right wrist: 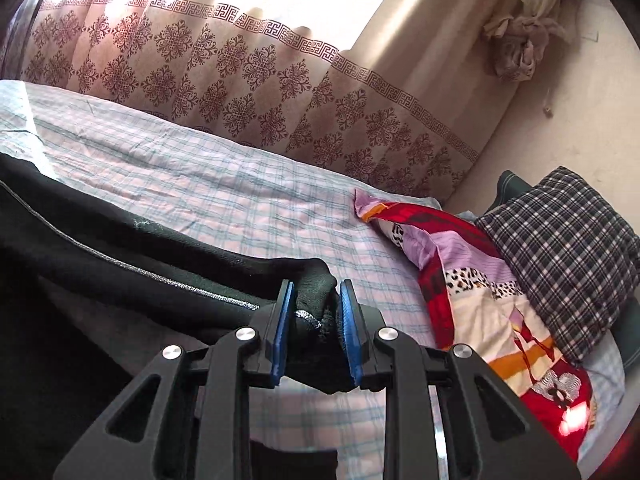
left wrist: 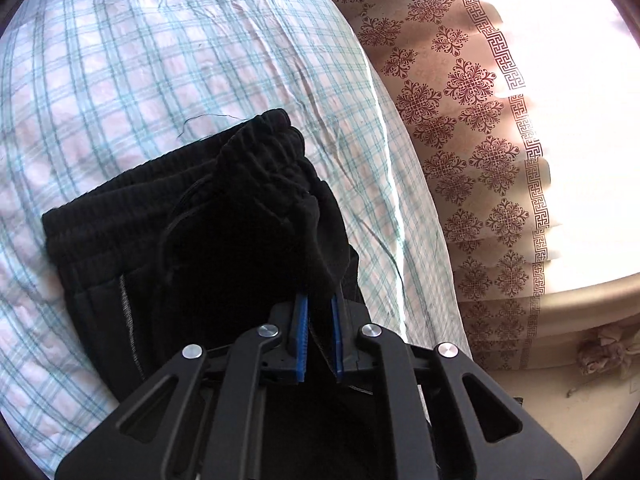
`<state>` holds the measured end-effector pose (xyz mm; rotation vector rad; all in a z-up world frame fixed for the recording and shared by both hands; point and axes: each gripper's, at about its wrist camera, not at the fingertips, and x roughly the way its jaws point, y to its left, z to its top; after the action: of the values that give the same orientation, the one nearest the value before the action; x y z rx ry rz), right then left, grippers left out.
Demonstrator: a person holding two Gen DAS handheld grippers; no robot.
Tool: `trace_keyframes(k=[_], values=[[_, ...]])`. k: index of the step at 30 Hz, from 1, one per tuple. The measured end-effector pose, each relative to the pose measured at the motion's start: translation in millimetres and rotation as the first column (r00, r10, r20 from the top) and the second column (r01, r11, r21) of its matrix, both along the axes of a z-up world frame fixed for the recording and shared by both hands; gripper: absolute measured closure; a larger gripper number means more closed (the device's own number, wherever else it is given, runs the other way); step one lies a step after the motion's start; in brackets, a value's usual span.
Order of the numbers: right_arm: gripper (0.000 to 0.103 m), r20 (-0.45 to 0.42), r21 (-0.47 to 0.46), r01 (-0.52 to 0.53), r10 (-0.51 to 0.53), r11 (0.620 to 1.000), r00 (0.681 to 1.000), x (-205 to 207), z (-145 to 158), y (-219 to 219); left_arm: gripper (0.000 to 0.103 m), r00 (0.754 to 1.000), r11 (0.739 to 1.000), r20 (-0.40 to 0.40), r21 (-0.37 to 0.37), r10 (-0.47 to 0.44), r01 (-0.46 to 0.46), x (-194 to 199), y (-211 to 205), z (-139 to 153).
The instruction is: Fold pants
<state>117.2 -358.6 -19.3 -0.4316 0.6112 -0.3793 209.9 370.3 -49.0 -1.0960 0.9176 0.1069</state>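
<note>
Black pants with a ribbed elastic waistband and a thin grey side stripe lie on a plaid bedsheet. My left gripper is shut on a bunched fold of the waistband, and the cloth rises between its blue pads. In the right wrist view a long black leg of the pants stretches off to the left over the bed. My right gripper is shut on the thick rolled end of that leg, which bulges between its blue pads.
A brown patterned curtain hangs along the far side of the bed. At the right of the bed lie a red and purple floral pillow and a dark checked pillow. A knotted cloth hangs in the corner.
</note>
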Motion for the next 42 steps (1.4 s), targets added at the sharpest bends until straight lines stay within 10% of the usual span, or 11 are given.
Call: trace_keyframes(k=[8,12,17,20,23,27,33,42], values=[[0.078,-0.131,-0.176,-0.044,0.021,0.983,0.991,-69.5,-57.1,23.2,0.099,0.999,1.000,-0.045,0.013,-0.022,0.022,-73.9,25.3,-24.4],[0.041,-0.136,-0.209,-0.002,-0.027,0.978,0.990,-83.7,-66.4,24.1,0.100,0.998,1.000,-0.062,0.021,-0.003,0.004,-97.2,38.8,-36.8],[0.037,-0.127,0.024,0.111,-0.107,0.994,0.986,-98.6,-45.6,1.5,0.099,0.994,0.994,-0.087,0.081,-0.068,0.075,-98.9,24.4,-36.9],[0.037,-0.139,0.230,0.167,-0.137,0.959,0.981,-107.8,-37.1,-11.8,0.076,0.991,0.985,-0.065,0.120,-0.117,0.124,-93.9,8.3,-26.5],[0.037,-0.158,0.463,0.220,-0.164,0.859,0.974,-117.1,-34.6,-27.2,0.034,0.990,0.974,-0.034,0.182,-0.134,0.137,-92.1,-8.1,-10.0],[0.037,-0.199,0.703,0.240,-0.139,0.670,0.970,-118.5,-42.6,-40.4,0.020,0.983,0.956,0.005,0.236,-0.181,0.175,-86.7,-29.6,5.5],[0.037,-0.166,0.841,0.215,-0.142,0.497,0.976,-118.9,-39.4,-48.4,0.020,0.984,0.963,-0.006,0.206,-0.176,0.173,-65.2,-41.5,-7.2],[0.037,-0.256,0.957,0.275,-0.182,0.090,0.949,-103.8,-56.7,-79.6,0.024,0.992,0.984,-0.038,0.128,-0.123,0.127,-43.8,-29.6,-37.4]])
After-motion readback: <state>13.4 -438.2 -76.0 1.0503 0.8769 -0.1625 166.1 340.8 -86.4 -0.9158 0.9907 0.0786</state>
